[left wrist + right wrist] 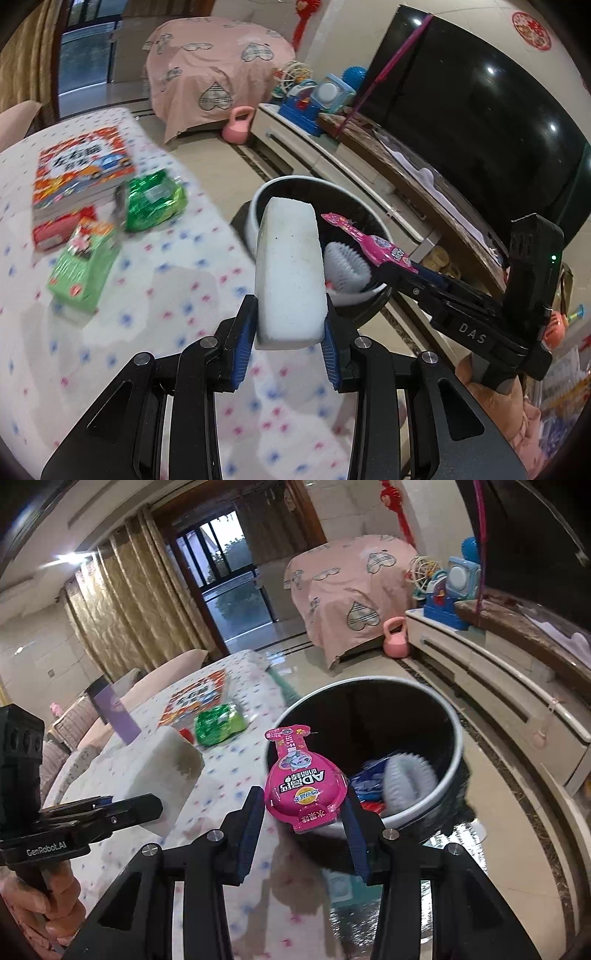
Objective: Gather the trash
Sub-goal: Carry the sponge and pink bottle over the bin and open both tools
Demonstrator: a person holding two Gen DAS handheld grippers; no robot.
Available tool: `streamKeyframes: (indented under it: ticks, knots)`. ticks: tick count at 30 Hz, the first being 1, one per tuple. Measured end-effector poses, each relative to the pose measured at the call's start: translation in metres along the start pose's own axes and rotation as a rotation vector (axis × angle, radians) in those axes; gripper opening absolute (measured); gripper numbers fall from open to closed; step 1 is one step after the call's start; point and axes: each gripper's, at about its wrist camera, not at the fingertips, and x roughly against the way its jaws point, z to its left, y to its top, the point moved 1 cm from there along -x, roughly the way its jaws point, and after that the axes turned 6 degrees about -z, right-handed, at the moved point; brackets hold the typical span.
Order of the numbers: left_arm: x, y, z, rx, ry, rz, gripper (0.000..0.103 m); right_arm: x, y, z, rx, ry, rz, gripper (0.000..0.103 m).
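Left gripper (288,339) clamps white foam block (290,273); right gripper (301,834) grips pink snack packet (304,784) — both over bin (452,738) beside bench (166,295).

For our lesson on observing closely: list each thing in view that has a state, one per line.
Left gripper: shut on sponge.
Sponge: held upright, soiled.
Right gripper: shut on pink packet.
Pink packet: held over bin.
Bin: open, trash inside.
Green bag: lying on table.
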Motion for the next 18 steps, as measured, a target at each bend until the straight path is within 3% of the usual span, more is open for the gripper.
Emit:
streamKeyframes:
  ticks: [11, 18]
  knots:
    - [-0.050, 0.035, -0.023, -0.042, -0.013, 0.055, 0.031, -0.015, 0.021, -0.037, 0.020, -0.068, 0.021, 0.043]
    - [-0.070, 0.037, -0.027, -0.052, -0.005, 0.086, 0.032, -0.022, 0.025, -0.046, 0.030, -0.083, 0.041, 0.043]
